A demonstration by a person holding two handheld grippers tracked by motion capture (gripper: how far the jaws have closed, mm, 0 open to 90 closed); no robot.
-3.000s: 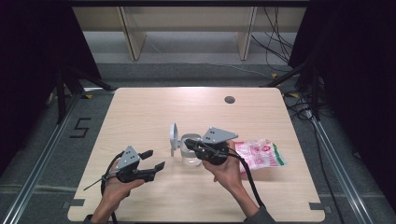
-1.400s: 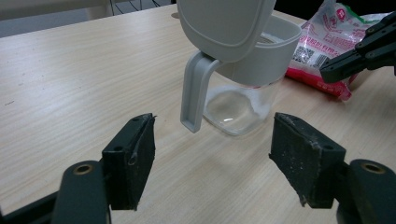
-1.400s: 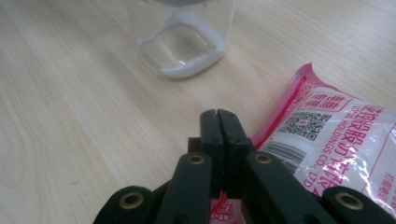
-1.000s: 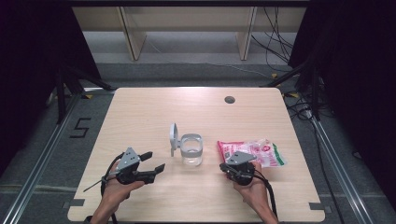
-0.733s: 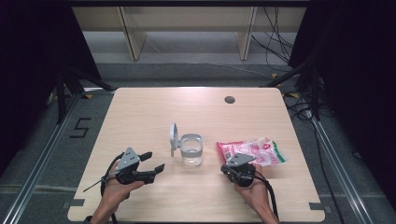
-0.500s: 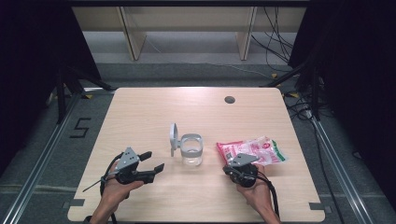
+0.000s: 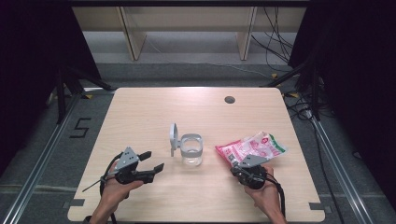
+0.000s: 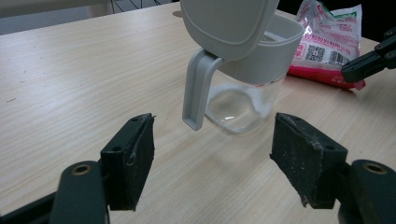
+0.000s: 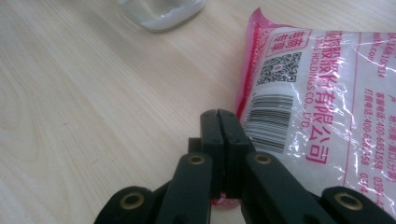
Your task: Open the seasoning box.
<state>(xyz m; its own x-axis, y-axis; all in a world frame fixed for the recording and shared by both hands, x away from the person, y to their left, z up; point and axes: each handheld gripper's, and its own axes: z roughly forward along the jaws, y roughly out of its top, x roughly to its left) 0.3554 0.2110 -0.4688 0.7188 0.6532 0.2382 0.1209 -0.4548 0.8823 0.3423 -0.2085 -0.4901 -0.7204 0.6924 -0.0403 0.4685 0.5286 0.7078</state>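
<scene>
Jaws of my right gripper [image 9: 219, 116] pressed together, pinching the near edge of the pink bag [image 9: 317, 107]: a bit of pink film peeks out under them. Bag lies flat on the table [image 9: 93, 102], running ahead and to the right of the tips. Readable print just past the tips: barcode, QR code, red "HOLDINGS CO., LTD." beside Chinese characters, and a "400-" phone number partly cut off. Rest of the text too small to read. In the high view this gripper [image 7: 249, 169] sits at the bag's [image 7: 254, 147] near-left corner. Glass jar [image 9: 161, 11] ahead and left of the tips, apart from the bag.

My left gripper [image 8: 212, 154] has its jaws spread wide, nothing between the pads. Jar with grey collar and raised lid [image 8: 243, 60] stands just ahead of them, untouched.
</scene>
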